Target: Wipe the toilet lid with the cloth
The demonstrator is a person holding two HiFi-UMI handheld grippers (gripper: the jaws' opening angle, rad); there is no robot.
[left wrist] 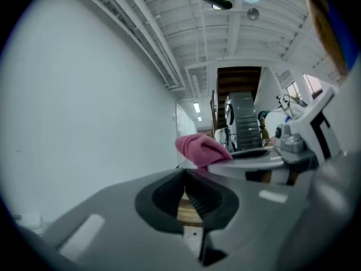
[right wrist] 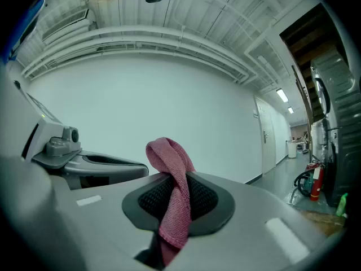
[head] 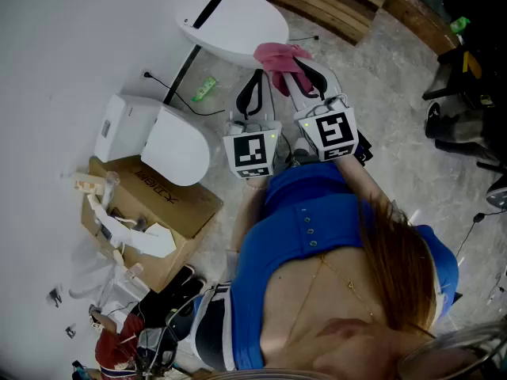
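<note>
**A:** Where's my cloth [right wrist: 172,205]?

**B:** In your right gripper [right wrist: 177,178]. Its jaws are pinched on the pink fabric. One fold stands up above the pads and the rest hangs down between them.

**A:** And my left gripper [left wrist: 185,178]?

**B:** Its jaws are pressed together with nothing between them. From its camera you see the cloth [left wrist: 200,149] poking up just to the right, at the end of your other tool.

**A:** How do the two sit from above?

**B:** You hold them side by side, close together, out in front of your chest. The left gripper [head: 255,81] and the right gripper [head: 291,71] both point away from you, toward the white oval lid [head: 238,22].

**A:** Is the cloth on the lid?

**B:** The cloth [head: 278,56] lies at the lid's near edge in the head view. I cannot tell whether it touches the lid or hangs just short of it.

**A:** What else is near?

**B:** To your left a second white seat unit [head: 154,137] rests on a cardboard box [head: 178,212] against the wall. A small green bottle [head: 204,89] lies on the floor between that unit and the lid.
</note>
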